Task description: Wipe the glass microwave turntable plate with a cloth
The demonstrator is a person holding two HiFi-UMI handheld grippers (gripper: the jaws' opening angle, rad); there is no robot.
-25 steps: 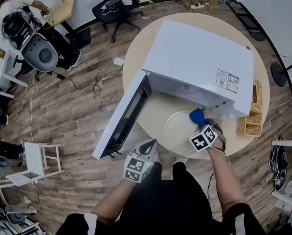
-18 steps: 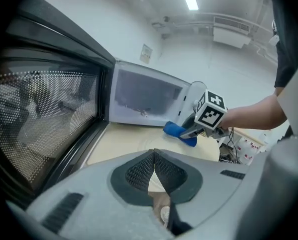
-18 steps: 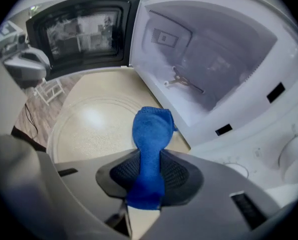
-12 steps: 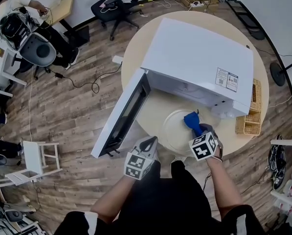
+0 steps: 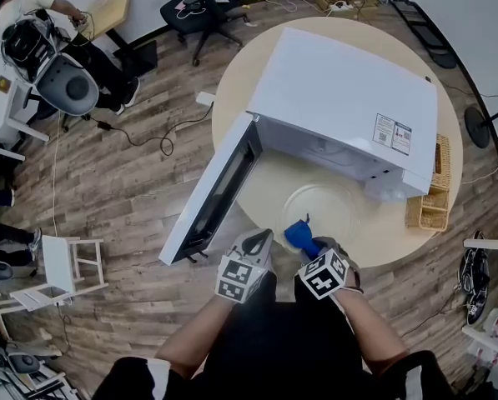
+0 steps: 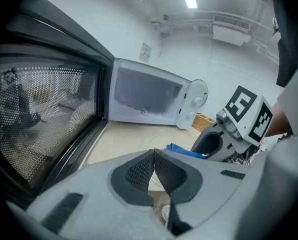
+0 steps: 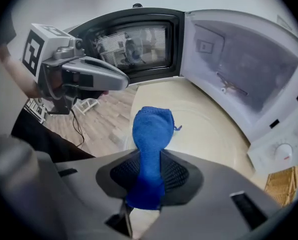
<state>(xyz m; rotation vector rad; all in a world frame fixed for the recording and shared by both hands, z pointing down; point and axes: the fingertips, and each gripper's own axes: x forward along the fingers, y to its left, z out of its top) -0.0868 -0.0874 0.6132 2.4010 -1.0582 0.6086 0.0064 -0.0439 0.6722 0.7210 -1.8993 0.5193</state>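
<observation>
The right gripper (image 7: 149,170) clamps a soft blue cloth (image 7: 152,126) at the near edge of the glass plate (image 5: 336,211), which lies flat on the table (image 5: 274,182) before the open microwave (image 5: 340,98). The left gripper (image 6: 153,156), jaws pressed together on nothing, hovers alongside. The plate looks slick, stiff and breakable, best steadied by its rim.

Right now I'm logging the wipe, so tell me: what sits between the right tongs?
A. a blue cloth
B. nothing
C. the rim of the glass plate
A: the right gripper view shows the right tongs shut on the blue cloth, its bunched end sticking out past them.
</observation>
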